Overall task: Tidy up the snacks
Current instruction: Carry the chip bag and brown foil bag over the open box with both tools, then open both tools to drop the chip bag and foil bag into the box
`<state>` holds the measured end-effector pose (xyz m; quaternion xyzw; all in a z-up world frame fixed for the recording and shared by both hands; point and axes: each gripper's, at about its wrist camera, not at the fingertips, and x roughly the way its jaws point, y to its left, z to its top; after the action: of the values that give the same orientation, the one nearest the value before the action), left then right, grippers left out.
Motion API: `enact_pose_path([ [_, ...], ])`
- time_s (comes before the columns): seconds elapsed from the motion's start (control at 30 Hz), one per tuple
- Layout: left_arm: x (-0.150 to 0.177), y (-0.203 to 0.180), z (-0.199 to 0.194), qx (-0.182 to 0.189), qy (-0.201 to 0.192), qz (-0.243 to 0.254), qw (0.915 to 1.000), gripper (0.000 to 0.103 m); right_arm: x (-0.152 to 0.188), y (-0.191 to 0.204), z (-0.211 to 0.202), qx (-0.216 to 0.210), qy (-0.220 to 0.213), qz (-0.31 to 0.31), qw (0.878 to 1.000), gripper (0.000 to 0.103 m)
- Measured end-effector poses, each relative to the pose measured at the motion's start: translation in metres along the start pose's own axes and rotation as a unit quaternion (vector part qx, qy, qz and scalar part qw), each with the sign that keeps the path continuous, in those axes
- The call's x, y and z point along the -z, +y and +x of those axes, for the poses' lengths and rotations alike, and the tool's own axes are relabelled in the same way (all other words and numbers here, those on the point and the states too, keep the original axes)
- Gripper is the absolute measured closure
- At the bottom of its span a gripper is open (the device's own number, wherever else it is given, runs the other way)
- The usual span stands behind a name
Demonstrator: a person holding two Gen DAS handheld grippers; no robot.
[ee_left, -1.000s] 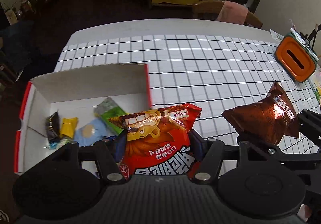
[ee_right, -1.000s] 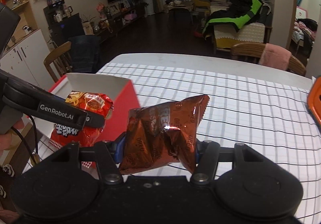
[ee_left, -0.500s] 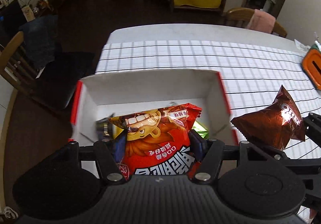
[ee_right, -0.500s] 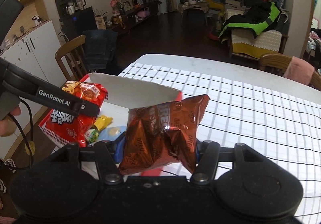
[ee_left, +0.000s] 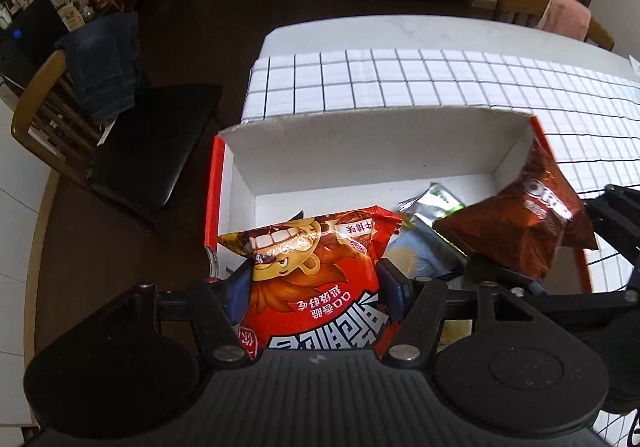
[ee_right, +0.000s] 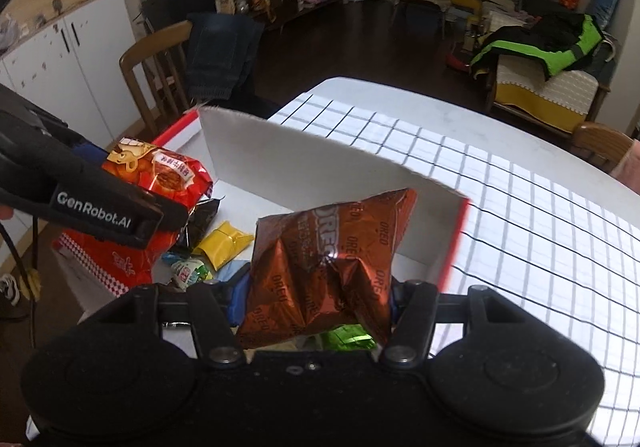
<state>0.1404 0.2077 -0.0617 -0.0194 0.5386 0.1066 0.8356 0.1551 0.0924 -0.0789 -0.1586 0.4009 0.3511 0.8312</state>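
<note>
My left gripper [ee_left: 316, 287] is shut on a red snack bag with a cartoon lion [ee_left: 320, 271] and holds it over the left part of the open white box with red sides [ee_left: 360, 139]. My right gripper [ee_right: 312, 299] is shut on a brown Oreo bag [ee_right: 328, 267] and holds it over the box's right part; the bag also shows in the left wrist view [ee_left: 520, 227]. Small packets lie in the box: a yellow one [ee_right: 224, 243], a silver-green one [ee_left: 432, 203] and a blue one [ee_left: 416, 259].
The box stands at the left end of a table with a checked cloth [ee_left: 440, 79]. A wooden chair with jeans on its back [ee_left: 80, 95] stands left of the table. Another chair with a pink cloth [ee_left: 560, 15] is at the far side.
Both grippers have moved left with their bags and now hang over the box. The box fills more of both views.
</note>
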Motion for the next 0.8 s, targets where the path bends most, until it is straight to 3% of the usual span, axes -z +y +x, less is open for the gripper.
enact_pose_path([
  [0.23,0.002,-0.004,0.024,0.003,0.017,0.005,0.9998,0.04,0.007,0.007,0.023,-0.012,0.046,-0.033,0.998,0.044],
  [0.53,0.006,-0.013,0.047,0.006,0.035,0.009,0.9993,0.039,0.005,0.008,0.033,-0.012,0.063,-0.035,0.997,0.042],
  [0.8,0.005,-0.013,0.045,0.008,0.026,0.006,0.9996,0.04,0.003,0.009,0.035,-0.017,0.063,-0.023,0.998,0.027],
])
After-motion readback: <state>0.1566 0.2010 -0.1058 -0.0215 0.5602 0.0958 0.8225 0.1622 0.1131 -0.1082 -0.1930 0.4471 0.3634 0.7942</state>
